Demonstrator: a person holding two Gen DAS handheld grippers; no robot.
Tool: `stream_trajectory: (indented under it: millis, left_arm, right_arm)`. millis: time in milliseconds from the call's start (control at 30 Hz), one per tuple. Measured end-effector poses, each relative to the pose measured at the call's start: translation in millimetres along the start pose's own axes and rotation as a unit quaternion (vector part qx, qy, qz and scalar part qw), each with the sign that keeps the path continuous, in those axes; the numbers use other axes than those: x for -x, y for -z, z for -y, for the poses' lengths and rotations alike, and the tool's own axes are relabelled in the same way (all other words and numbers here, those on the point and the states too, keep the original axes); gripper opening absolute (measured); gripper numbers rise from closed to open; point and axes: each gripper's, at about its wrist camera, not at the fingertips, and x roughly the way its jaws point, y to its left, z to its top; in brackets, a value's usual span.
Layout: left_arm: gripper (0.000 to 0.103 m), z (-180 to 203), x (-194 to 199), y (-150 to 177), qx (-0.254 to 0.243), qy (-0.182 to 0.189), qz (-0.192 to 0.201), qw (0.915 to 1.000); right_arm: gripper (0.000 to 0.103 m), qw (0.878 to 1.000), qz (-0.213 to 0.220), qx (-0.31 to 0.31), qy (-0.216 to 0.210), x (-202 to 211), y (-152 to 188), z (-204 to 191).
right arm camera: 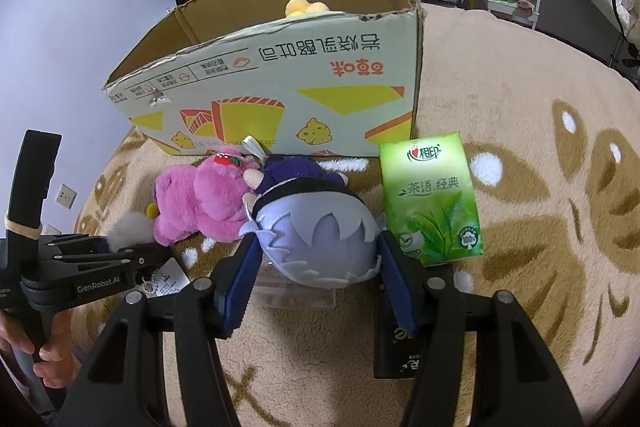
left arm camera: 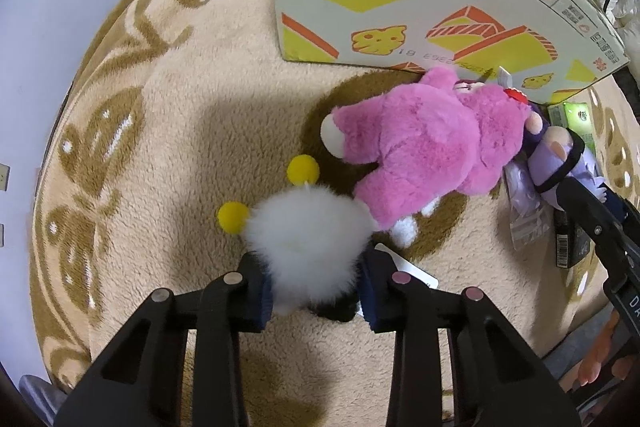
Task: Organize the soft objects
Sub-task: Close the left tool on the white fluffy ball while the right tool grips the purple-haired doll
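Squeezing the white fluffy plush between my left gripper pads, I clamp the right gripper on the purple-haired doll; both lie on the beige rug, the pink bear between them, near the cardboard box.

The green tissue pack carries the brand 心相印 at its top, the line 茶语.经典 across its middle, and a small round badge reading 100% near its lower right corner. The left gripper, seen from the right wrist view, bears the white lettering GenRobot.AI on its side. The cardboard box shows large Chinese characters printed upside down, with smaller boxed captions beside them too small to read.
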Motion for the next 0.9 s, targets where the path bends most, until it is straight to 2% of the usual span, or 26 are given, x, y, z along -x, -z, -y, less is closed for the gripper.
stream_trajectory:
  millis: [467, 600, 733, 900]
  left_arm:
    - [0.031, 7.8, 17.1, 5.0, -0.002, -0.009, 0.018, 0.9998]
    - [0.032, 7.1, 25.0, 6.6, 0.003, -0.002, 0.024, 0.9997]
    - [0.031, 7.2, 33.4, 11.1, 0.005, 0.000, 0.037, 0.9993]
    - [0.031, 8.9, 51.8, 17.2, 0.003, 0.005, 0.074, 0.9973]
  right_arm:
    - [0.058, 1.000, 0.017, 0.003, -0.006, 11.8, -0.7, 2.9]
    - [0.057, 1.000, 0.021, -0.002, -0.012, 16.2, -0.5, 4.8]
    - [0.057, 0.999, 0.031, -0.005, -0.015, 21.7, -0.5, 4.9]
    - [0.057, 0.999, 0.047, -0.012, -0.012, 31.1, 0.1, 6.6]
